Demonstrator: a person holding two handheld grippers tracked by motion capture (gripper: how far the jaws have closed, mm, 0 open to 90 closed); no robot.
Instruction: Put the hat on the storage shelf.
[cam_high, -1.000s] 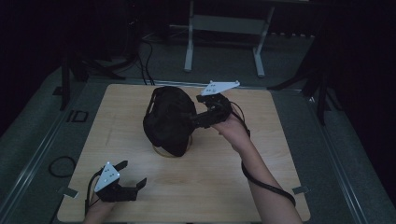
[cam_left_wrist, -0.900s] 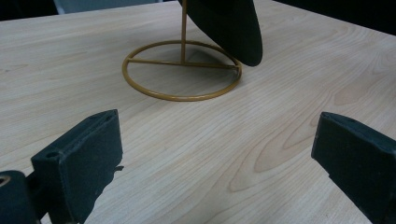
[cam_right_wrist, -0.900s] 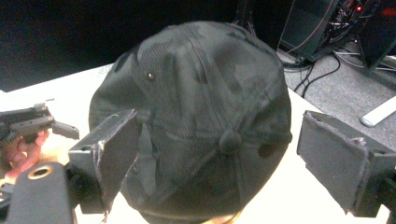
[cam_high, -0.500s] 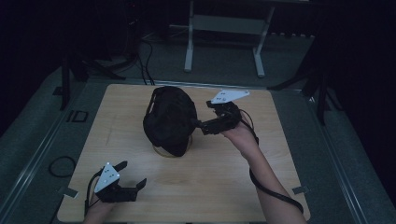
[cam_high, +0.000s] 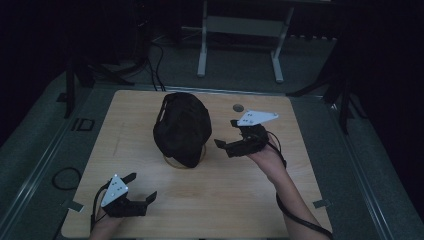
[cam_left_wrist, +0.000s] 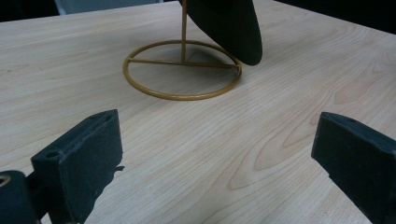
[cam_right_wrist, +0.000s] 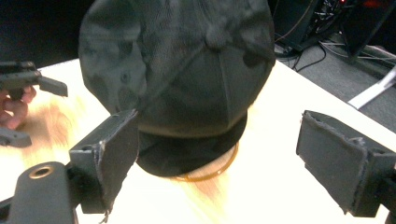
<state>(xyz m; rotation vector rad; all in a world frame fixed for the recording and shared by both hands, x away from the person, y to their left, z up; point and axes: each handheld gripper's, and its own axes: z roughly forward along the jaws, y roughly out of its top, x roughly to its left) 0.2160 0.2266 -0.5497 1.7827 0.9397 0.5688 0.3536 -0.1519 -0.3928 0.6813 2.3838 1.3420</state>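
step: likely cap placed, right hand-held gripper (cam_high: 226, 134) open beside cap (cam_high: 182, 127) on stand (cam_left_wrist: 183, 70) | left hand-held gripper (cam_high: 141, 187) open, near surface (cam_high: 250, 200) corner | next: judged clear retreat

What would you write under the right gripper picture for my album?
Open right gripper facing a dark cloth cap on a gold wire stand.

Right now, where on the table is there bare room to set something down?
Bare wood lies between the left gripper and the right forearm, along the table's left edge, and behind the cap. It is crowded where the right gripper nears the cap on its stand.
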